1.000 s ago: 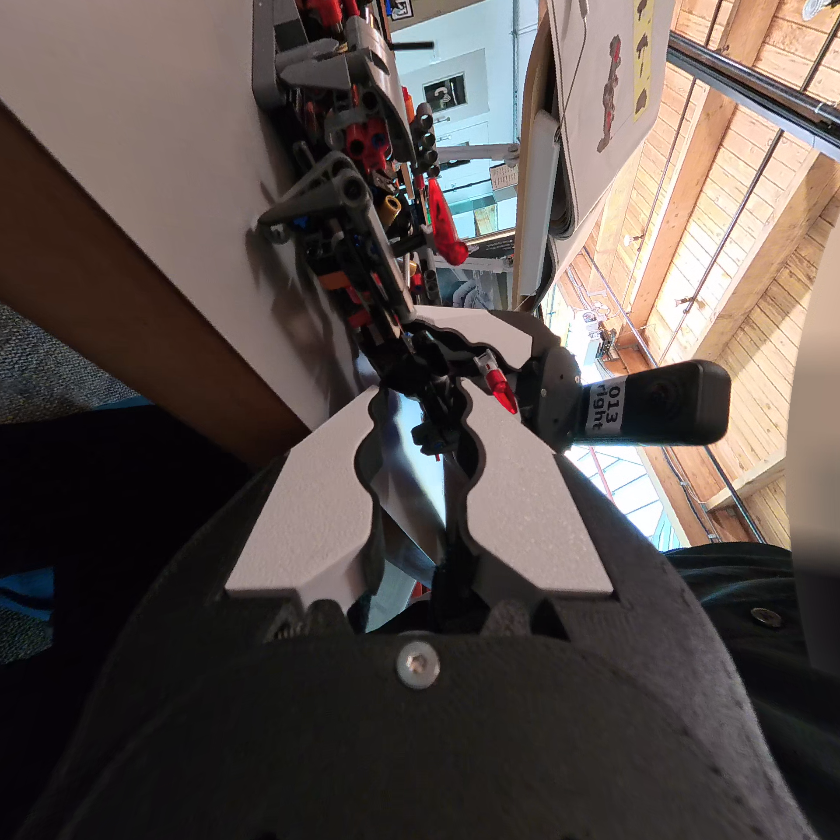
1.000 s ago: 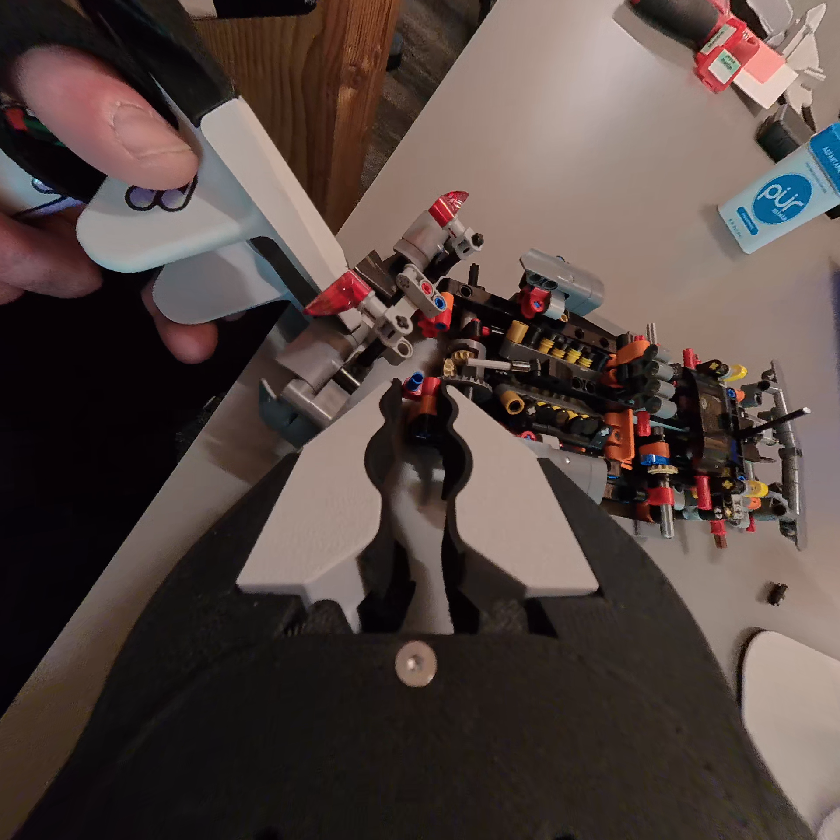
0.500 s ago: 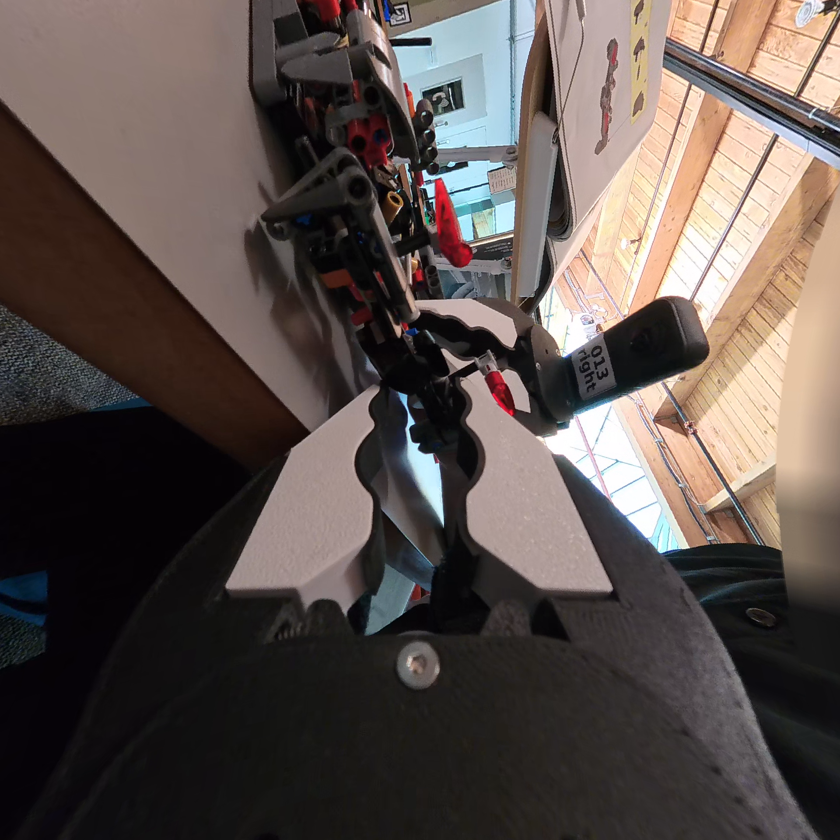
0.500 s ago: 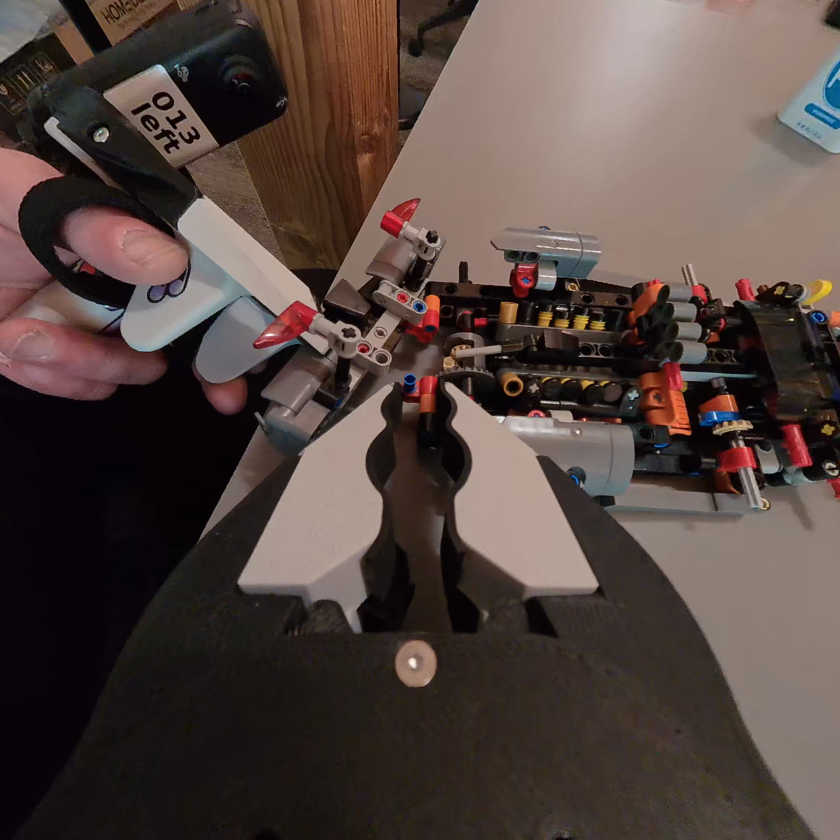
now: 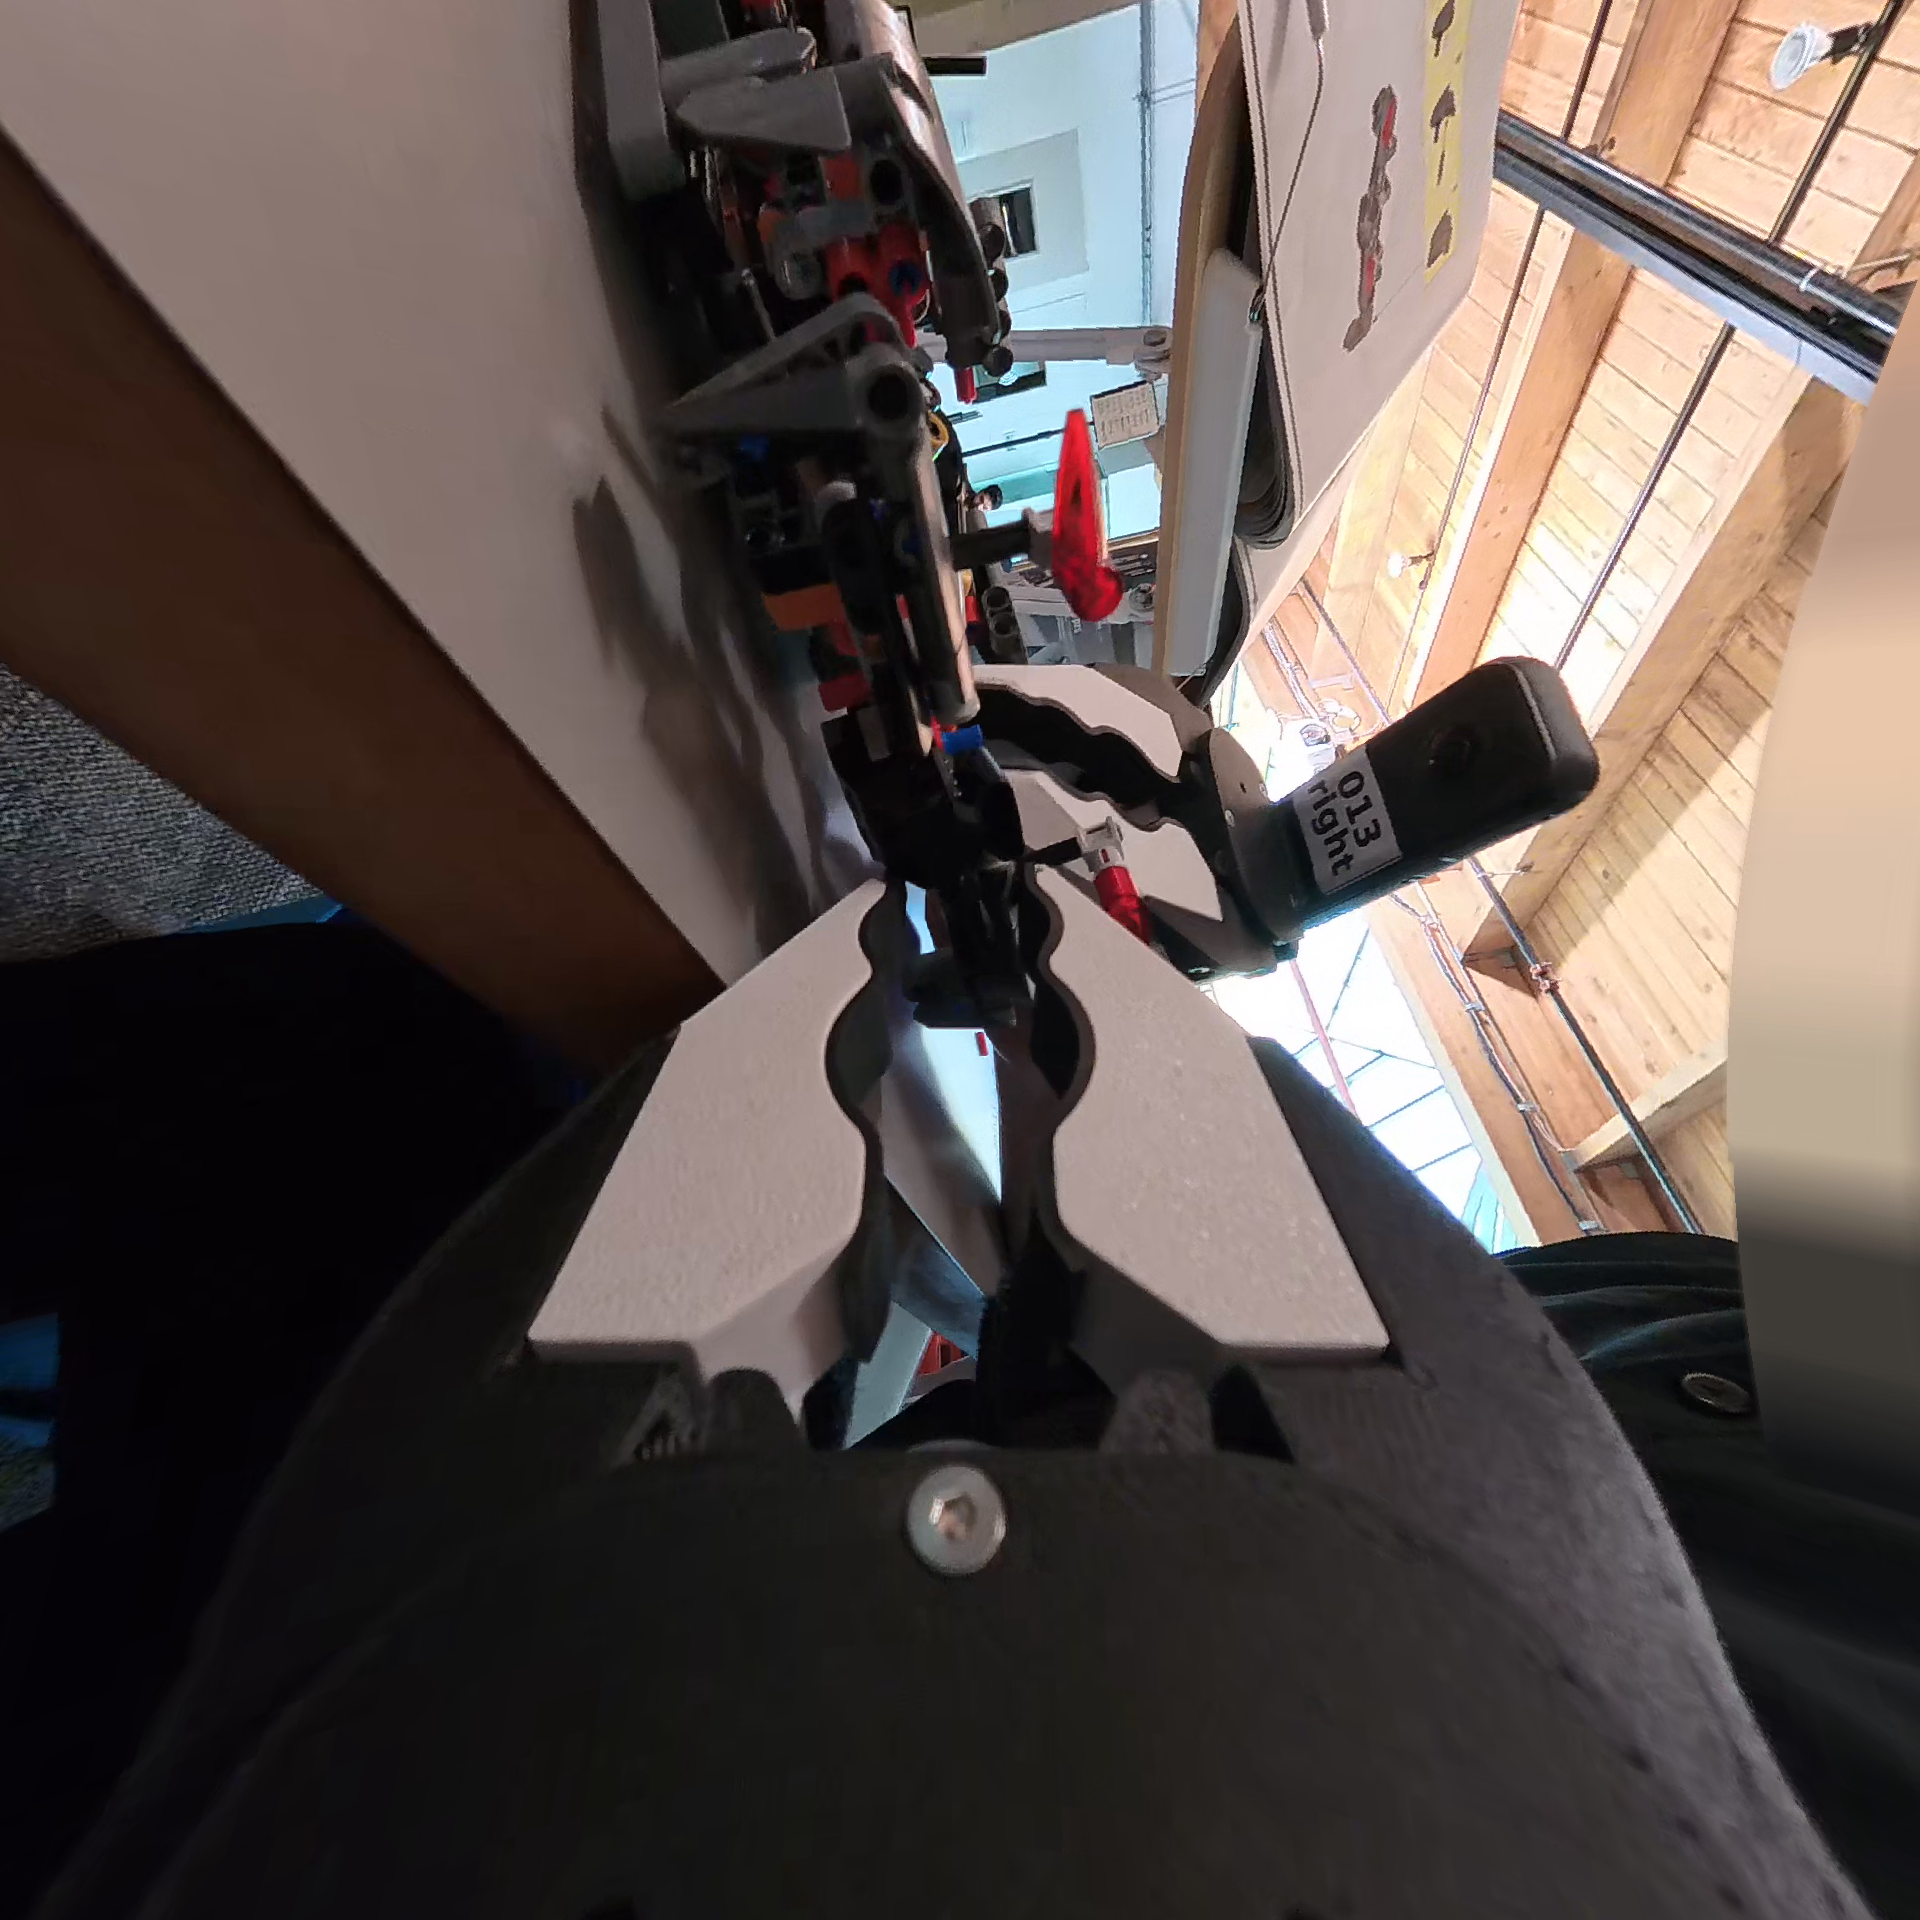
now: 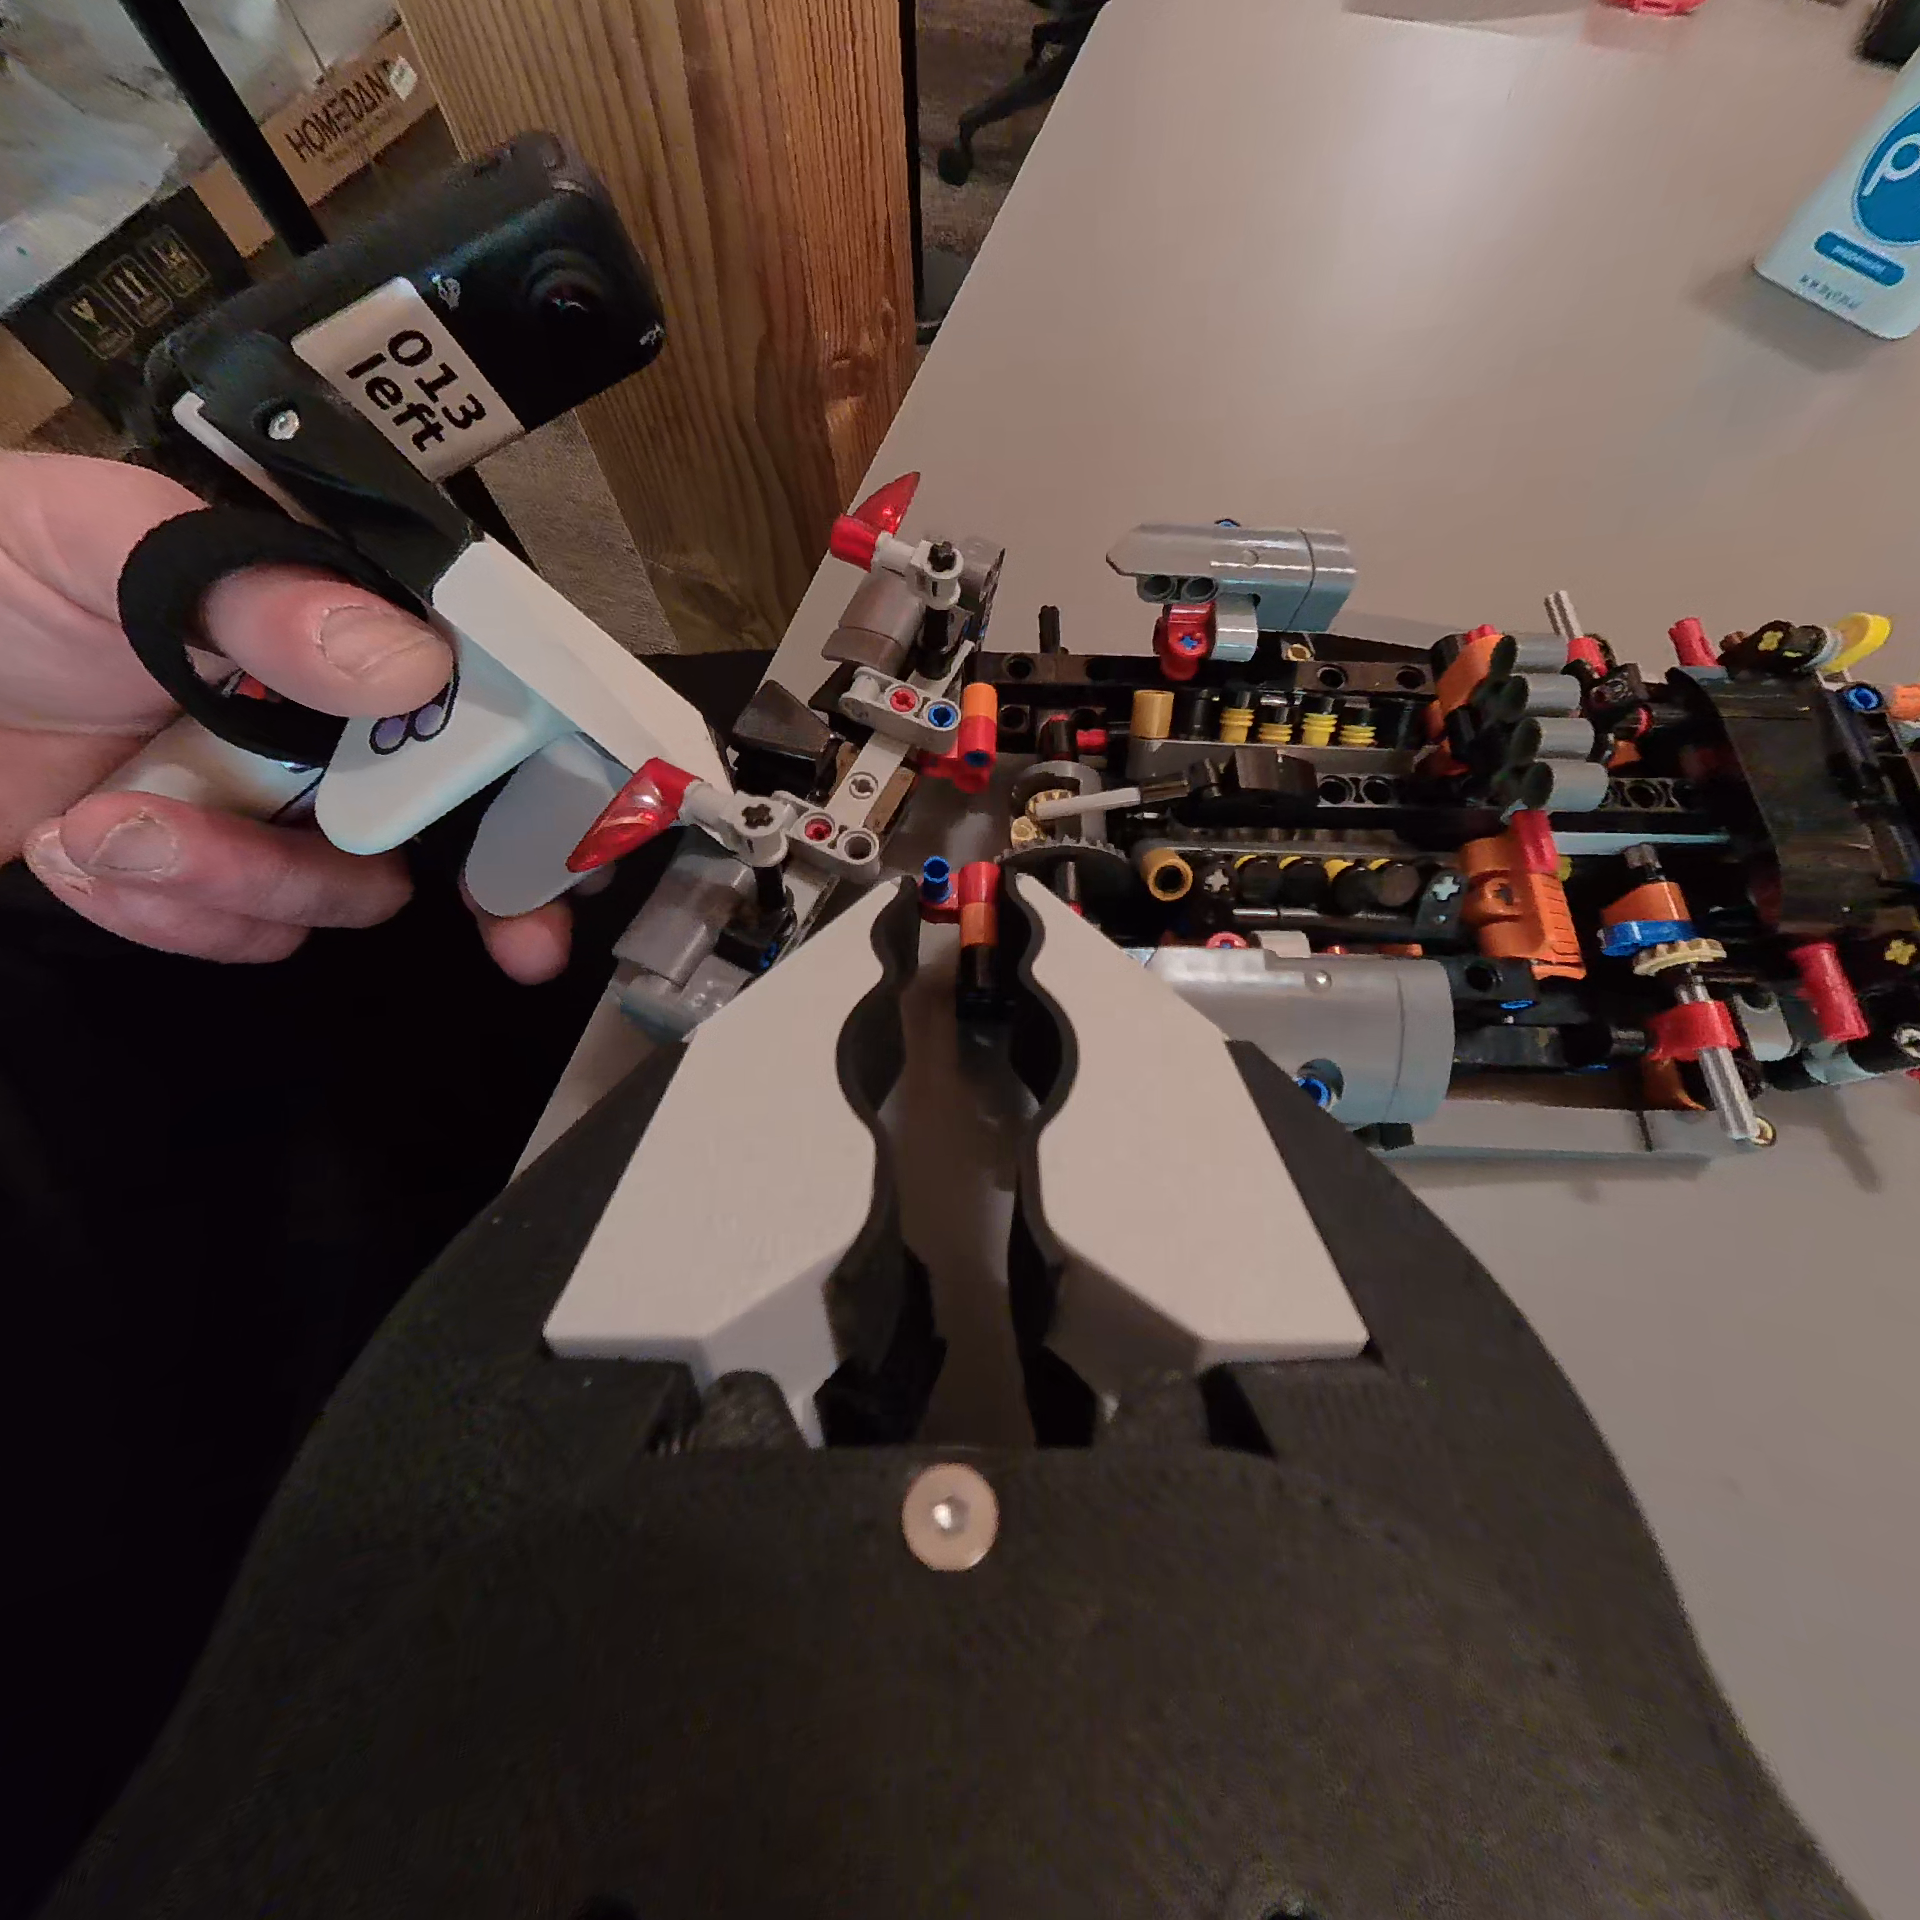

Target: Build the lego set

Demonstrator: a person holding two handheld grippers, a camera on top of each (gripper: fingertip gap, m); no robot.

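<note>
The lego set is a long Technic car chassis [image 6: 1351,810] lying on the grey table [image 6: 1351,312], with its rear at the table's left edge. Two red translucent tail lights [image 6: 623,831] stick out there. My right gripper [image 6: 964,888] is shut on an orange and black pin [image 6: 977,935] at the rear of the chassis. My left gripper [image 5: 956,904] is shut on the dark rear end of the model [image 5: 966,831]. In the right wrist view a hand [image 6: 156,707] holds the left gripper [image 6: 623,727] at the rear corner. The right gripper [image 5: 1091,748] shows in the left wrist view.
A blue and white box [image 6: 1860,208] stands at the far right of the table. A wooden post [image 6: 727,260] and cardboard boxes [image 6: 332,125] are beyond the table's left edge [image 5: 312,675]. A white sheet with pictures [image 5: 1351,208] hangs past the model.
The right wrist view has swung so the chassis now runs straight to the right, and the left gripper's camera has come into sight. Both grippers have kept their hold on the model's rear.
</note>
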